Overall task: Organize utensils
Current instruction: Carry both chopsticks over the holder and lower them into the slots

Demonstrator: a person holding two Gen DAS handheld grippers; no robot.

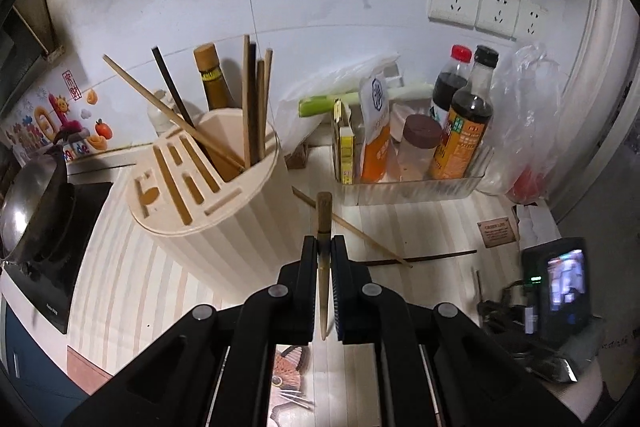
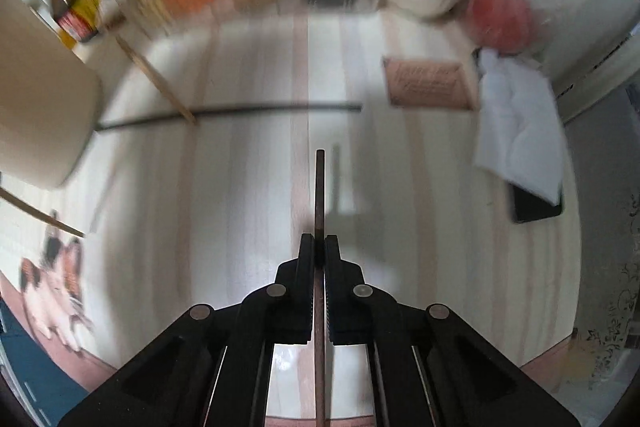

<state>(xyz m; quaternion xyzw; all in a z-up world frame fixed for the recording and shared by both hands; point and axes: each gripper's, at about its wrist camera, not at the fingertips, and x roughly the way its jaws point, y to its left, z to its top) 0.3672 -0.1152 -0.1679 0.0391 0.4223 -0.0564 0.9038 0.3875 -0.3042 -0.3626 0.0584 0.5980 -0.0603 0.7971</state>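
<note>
On the striped table (image 1: 132, 291) sits the beige utensil holder (image 1: 208, 183), several chopsticks already standing in its open cup. Left hand-held gripper (image 1: 324, 247) is clenched on a pale bamboo chopstick (image 1: 323, 215), tip pointing toward the table just beside the holder. Right hand-held gripper (image 2: 319, 247) is clamped on a dark chopstick (image 2: 320, 187), aimed steeply down at bare table; view is blurred. Two loose chopsticks remain, a light one (image 1: 352, 227) crossing a dark one (image 1: 424, 259). Risks, as I judge: thin sticks could pivot or slip in the pads, miss the cup, hit the knife slots, or nudge the holder over
</note>
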